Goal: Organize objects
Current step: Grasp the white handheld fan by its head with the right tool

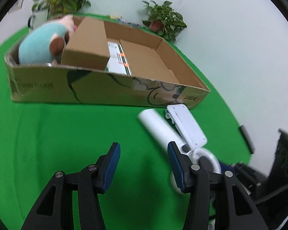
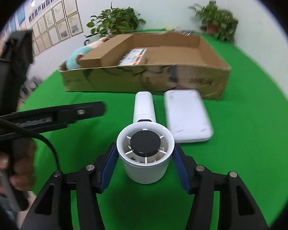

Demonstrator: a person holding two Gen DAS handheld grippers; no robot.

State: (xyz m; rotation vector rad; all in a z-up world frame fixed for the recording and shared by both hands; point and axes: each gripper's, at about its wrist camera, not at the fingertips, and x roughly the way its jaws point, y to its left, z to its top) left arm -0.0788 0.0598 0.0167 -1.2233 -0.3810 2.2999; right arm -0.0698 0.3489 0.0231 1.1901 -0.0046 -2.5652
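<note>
A white handheld fan point(image 2: 145, 149) lies on the green table; my right gripper point(image 2: 145, 164) is shut on its round head, with the handle pointing away toward the box. The fan also shows in the left wrist view point(image 1: 159, 128). A white flat rectangular device point(image 2: 188, 115) lies just right of the fan, also seen in the left wrist view point(image 1: 186, 126). My left gripper point(image 1: 144, 164) is open and empty over bare green cloth, left of the fan. A shallow cardboard box point(image 1: 105, 88) holds a plush toy point(image 1: 42, 44), a smaller carton point(image 1: 88, 46) and a printed package point(image 1: 117, 57).
Potted plants point(image 1: 165, 21) stand behind the box against the wall. The left gripper's body and the hand holding it point(image 2: 15, 153) fill the left side of the right wrist view. Framed papers point(image 2: 53, 21) hang on the far wall.
</note>
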